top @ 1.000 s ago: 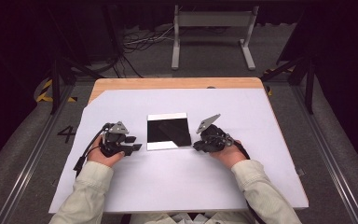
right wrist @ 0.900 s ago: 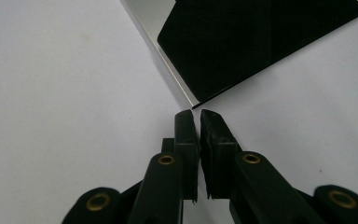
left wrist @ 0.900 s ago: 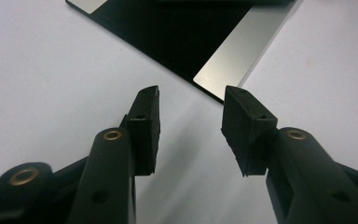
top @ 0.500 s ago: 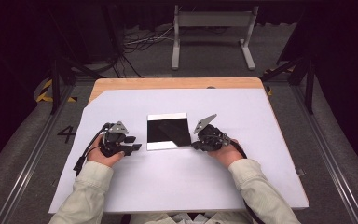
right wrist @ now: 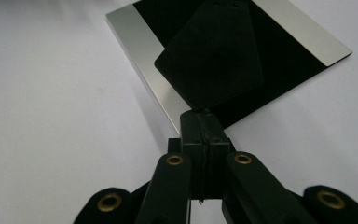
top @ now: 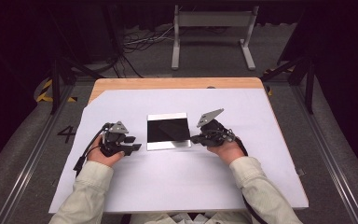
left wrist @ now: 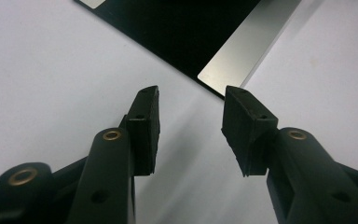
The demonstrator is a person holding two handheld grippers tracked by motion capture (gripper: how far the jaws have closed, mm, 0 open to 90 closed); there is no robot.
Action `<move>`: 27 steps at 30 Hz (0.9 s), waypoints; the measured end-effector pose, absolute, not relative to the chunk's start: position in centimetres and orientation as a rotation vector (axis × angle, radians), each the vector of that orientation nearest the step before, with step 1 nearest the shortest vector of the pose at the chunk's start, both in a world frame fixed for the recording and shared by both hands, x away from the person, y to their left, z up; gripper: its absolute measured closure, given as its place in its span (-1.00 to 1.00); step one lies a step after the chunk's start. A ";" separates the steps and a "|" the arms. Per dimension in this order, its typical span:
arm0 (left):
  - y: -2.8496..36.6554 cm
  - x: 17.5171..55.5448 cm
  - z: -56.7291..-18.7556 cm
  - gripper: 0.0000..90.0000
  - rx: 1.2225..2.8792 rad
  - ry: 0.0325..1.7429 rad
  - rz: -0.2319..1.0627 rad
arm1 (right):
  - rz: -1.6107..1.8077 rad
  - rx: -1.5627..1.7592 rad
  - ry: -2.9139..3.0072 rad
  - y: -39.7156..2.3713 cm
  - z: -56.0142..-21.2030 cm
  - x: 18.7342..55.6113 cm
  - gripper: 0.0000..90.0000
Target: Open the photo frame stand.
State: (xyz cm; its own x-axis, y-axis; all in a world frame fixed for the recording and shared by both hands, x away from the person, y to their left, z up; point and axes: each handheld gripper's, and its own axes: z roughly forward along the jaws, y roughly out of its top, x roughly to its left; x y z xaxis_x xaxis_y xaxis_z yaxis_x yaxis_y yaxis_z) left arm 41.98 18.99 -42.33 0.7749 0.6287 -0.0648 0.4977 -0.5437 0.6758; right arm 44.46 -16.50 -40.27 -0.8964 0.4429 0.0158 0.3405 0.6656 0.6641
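Right tool (right wrist: 204, 122) has just pinched shut at black plate's (top: 168, 130) corner.

Glossy black plate (top: 168, 130) with brushed-metal edges; matt white paper sheet (top: 177, 186); wooden table (top: 168, 83).

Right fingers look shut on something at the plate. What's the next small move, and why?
Probably raise the right gripper slowly, drawing the black flap up and across the plate. Its fingers are shut on the flap's narrow end, which already stands clear of the plate. The left gripper is open just short of the plate's corner, touching nothing.
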 end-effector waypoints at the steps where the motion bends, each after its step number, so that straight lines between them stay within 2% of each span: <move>1: 19.0 42.0 -42.3 0.27 2.261 0.836 0.241 | 1.055 0.645 2.724 -16.5 -40.1 44.5 0.99; 20: 19.3 41.5 -42.3 0.25 2.260 0.834 0.243 | 1.426 0.783 2.481 -16.7 -39.5 44.2 1.00; 27: 19.3 41.5 -42.4 0.25 2.263 0.832 0.244 | 1.446 0.789 2.464 -16.6 -39.5 44.1 0.99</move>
